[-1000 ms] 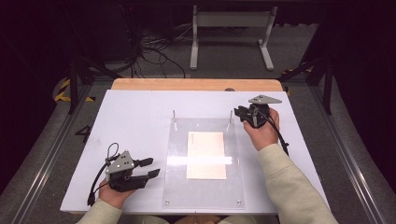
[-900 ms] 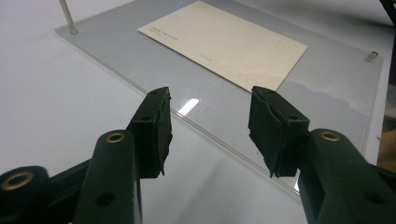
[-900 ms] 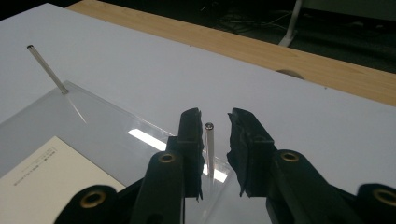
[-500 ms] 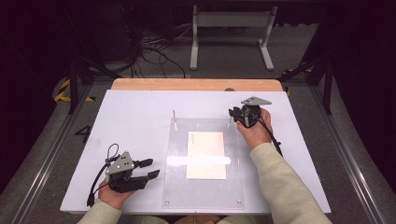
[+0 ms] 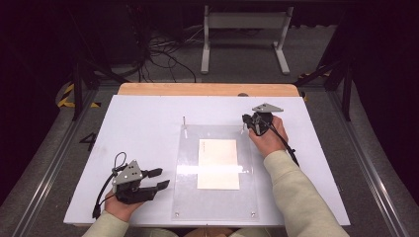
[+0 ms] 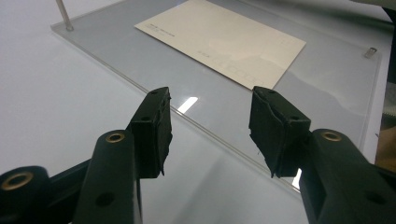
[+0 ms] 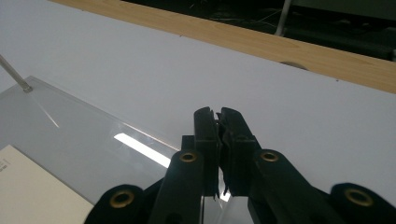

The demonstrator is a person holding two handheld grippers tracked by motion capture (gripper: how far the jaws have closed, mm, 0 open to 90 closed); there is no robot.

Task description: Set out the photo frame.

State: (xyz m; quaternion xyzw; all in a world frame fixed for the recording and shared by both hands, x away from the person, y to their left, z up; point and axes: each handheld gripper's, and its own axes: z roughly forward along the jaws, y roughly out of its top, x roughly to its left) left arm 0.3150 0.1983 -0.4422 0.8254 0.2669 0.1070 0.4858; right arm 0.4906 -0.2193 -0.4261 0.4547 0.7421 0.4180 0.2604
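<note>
Cream card (image 5: 218, 163) lying flat at centre of clear acrylic plate (image 5: 188, 197), plate sitting mid-surface on white surface (image 5: 143, 123). Thin metal pin (image 5: 184, 120) standing upright at plate's 11 o'clock corner. Right hand-held gripper (image 5: 245, 118) hovering at plate's 1 o'clock corner, jaws pressed together; whether anything is sitting between them, cannot tell. Left hand-held gripper (image 5: 158, 178) resting at plate's 8 o'clock, just beside its edge, jaws standing apart, pointing toward card. Wooden edge (image 5: 207, 89) running along surface's far side.
</note>
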